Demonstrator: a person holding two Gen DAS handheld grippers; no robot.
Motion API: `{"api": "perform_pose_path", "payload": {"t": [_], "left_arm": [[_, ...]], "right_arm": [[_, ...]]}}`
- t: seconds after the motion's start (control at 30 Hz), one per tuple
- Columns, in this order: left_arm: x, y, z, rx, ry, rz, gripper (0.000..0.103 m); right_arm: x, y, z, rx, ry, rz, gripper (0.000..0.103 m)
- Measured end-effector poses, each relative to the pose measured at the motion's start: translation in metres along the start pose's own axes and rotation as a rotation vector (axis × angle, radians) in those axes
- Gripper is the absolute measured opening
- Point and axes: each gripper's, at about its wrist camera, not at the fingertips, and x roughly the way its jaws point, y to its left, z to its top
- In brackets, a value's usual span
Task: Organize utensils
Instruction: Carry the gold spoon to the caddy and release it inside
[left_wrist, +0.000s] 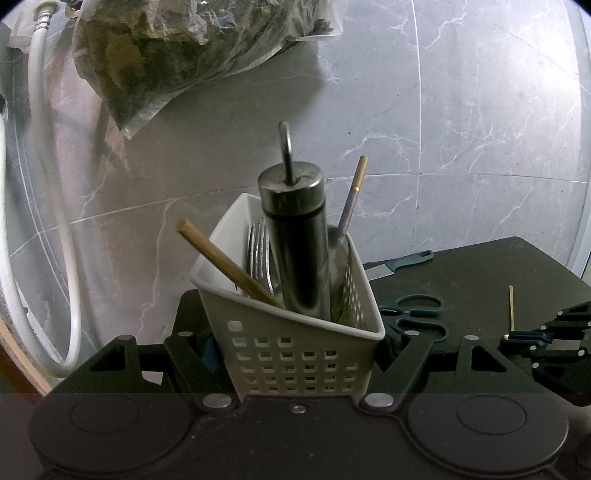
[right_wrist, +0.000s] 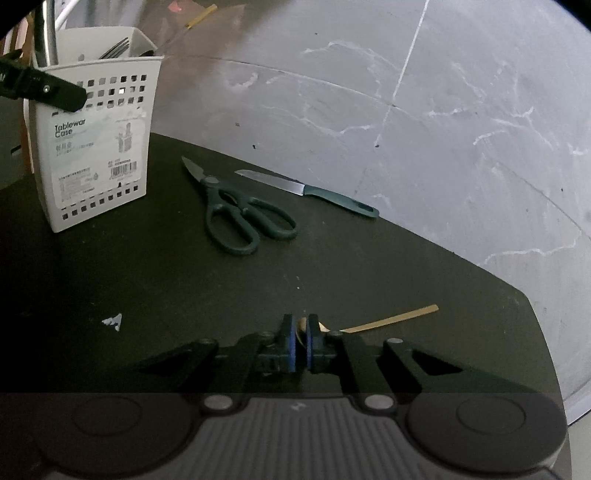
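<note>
A white perforated tableware case (left_wrist: 306, 354) stands at the left end of the dark table (right_wrist: 147, 277). My left gripper (left_wrist: 299, 343) is shut on it, one finger on each side. In it are forks (left_wrist: 258, 254), a steel cylinder with a loop (left_wrist: 299, 240), a wooden stick (left_wrist: 225, 258), a spoon (left_wrist: 338, 254) and a purple chopstick (left_wrist: 352, 195). My right gripper (right_wrist: 303, 325) is shut on a thin wooden chopstick (right_wrist: 399, 315) low over the table's near right part. Green scissors (right_wrist: 240, 218) and a green-handled knife (right_wrist: 306, 190) lie beside the case (right_wrist: 99, 147).
A clear bag of dark stuff (left_wrist: 184, 48) hangs on the grey marble wall (left_wrist: 480, 147) behind the case. A white hose (left_wrist: 55, 221) loops down at the left. The table's curved right edge (right_wrist: 532, 306) is close to the right gripper.
</note>
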Motion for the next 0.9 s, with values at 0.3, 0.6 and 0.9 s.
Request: {"api": "perform_pose_path", "payload": {"t": [0.3, 0.6, 0.9], "left_arm": [[0.0, 0.001, 0.0, -0.004, 0.001, 0.001, 0.077], [0.0, -0.001, -0.003, -0.005, -0.016, 0.001, 0.077], [-0.005, 0.0, -0.011, -0.013, -0.047, -0.008, 0.077]], "right_arm": [[-0.021, -0.01, 0.003, 0.045, 0.016, 0.025, 0.001], [-0.057, -0.063, 0.061, 0.393, 0.027, 0.174, 0.001], [-0.105, -0.104, 0.148, 0.624, -0.01, 0.41, 0.001]]}}
